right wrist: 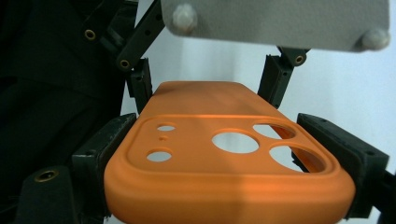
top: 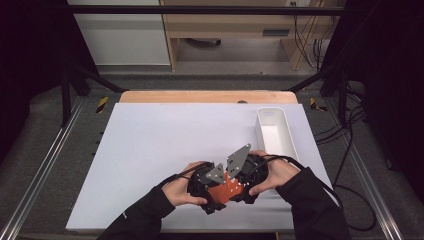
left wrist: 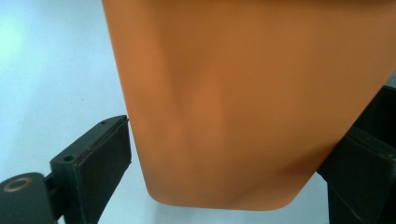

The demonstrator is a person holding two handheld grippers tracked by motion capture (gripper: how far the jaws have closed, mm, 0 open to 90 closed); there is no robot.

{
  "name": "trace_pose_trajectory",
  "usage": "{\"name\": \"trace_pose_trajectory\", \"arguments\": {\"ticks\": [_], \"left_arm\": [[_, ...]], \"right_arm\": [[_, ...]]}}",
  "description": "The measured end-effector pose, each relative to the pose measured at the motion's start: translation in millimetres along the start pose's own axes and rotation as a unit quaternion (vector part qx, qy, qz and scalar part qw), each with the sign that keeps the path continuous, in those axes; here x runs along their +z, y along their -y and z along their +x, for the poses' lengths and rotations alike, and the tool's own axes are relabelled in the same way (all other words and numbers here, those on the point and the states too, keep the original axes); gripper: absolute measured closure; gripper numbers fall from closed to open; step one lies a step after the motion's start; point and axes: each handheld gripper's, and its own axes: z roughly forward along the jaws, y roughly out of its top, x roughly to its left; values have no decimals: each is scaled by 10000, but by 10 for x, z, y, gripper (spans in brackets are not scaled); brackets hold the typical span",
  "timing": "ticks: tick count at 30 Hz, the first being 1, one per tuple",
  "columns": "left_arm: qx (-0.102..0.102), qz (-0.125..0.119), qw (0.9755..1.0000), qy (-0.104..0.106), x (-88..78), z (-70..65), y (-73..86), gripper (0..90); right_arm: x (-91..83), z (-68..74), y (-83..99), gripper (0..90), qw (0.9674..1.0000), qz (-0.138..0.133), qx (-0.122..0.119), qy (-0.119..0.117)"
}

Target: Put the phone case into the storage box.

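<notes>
Only the white bin on the table obstructs passage, right-rear.

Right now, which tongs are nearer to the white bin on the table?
Right. The right tongs sit just below and left of the white bin, shut on the orange phone case. The left tongs are slightly farther left.

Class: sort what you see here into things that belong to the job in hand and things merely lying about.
In the job: orange phone case; right gripper, clamped on it; left gripper, jaws either side of it.

Lying about: white tray; white table.
</notes>
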Motion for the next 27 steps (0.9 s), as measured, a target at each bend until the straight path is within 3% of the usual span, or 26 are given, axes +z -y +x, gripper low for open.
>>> {"name": "trace_pose_trajectory", "arguments": {"ticks": [9,27], "left_arm": [[134,184,9997,-29,40,-16,-36,91],[195,378,9991,25,89,-36,-78,149]], "right_arm": [[10,6,-19,156,10000,41,-37,12],[34,14,-19,156,9998,118,-133,12]]}}
